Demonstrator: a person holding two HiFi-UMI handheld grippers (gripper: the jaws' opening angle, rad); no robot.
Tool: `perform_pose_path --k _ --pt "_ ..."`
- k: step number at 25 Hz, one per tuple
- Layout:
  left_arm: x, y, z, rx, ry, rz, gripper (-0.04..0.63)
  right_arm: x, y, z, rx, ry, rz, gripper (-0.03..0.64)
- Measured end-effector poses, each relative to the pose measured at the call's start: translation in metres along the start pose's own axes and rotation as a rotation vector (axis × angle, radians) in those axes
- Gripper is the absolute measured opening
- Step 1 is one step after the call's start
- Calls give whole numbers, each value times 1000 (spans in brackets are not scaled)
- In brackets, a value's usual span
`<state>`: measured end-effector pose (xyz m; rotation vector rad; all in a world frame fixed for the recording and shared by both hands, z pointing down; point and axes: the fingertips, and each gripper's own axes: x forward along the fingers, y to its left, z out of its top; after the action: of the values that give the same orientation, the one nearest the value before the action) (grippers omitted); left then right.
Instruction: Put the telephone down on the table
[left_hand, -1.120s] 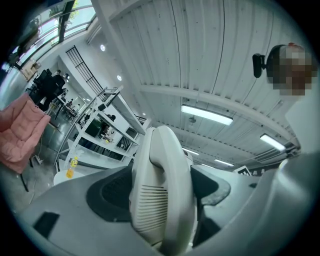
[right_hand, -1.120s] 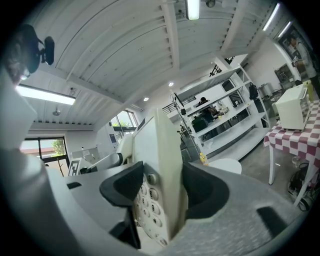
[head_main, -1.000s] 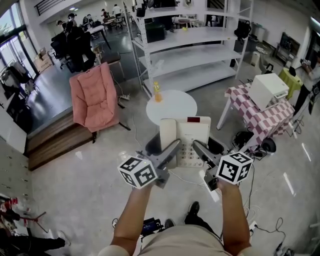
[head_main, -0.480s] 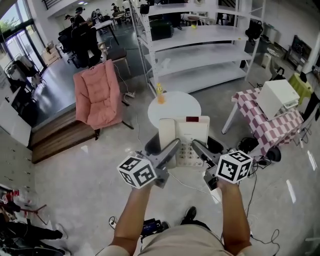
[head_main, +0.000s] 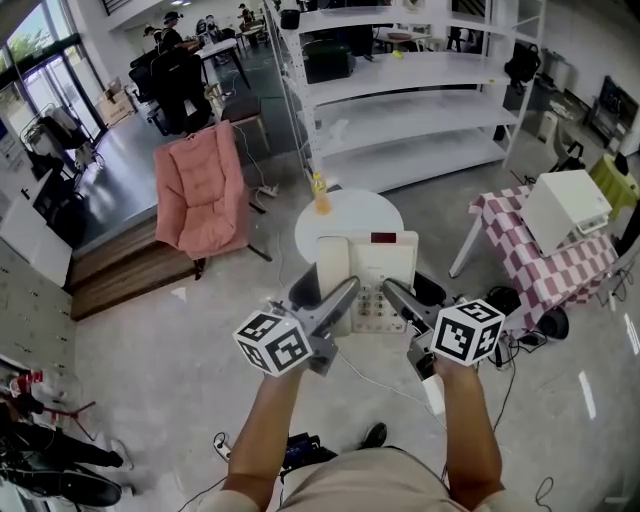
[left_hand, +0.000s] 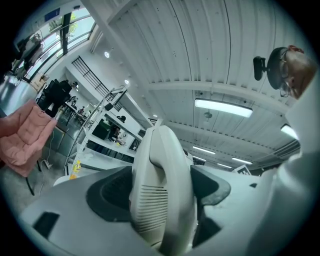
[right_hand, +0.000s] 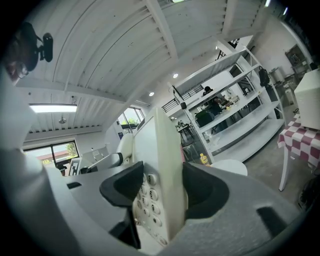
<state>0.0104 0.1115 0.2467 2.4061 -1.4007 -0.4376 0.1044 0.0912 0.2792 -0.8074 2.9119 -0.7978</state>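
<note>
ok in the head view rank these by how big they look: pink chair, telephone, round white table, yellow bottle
1. pink chair
2. telephone and round white table: about alike. The telephone is held nearer the camera and hides part of the table, so I won't rank them.
3. yellow bottle

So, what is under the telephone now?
The telephone, held up by the left gripper and right gripper, hangs over the near edge of the round white table. A yellow bottle stands at the table's far edge. What lies directly beneath is covered.
</note>
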Motion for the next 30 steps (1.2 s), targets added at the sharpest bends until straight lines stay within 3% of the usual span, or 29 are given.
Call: perform_pose_path --k 12,30 --pt "49 7 -10 -1 31 -28 353 2 -44 16 21 -19 -34 224" --pt "126 110 36 -27 87 -227 353 104 -87 62 25 -88 -209 224"
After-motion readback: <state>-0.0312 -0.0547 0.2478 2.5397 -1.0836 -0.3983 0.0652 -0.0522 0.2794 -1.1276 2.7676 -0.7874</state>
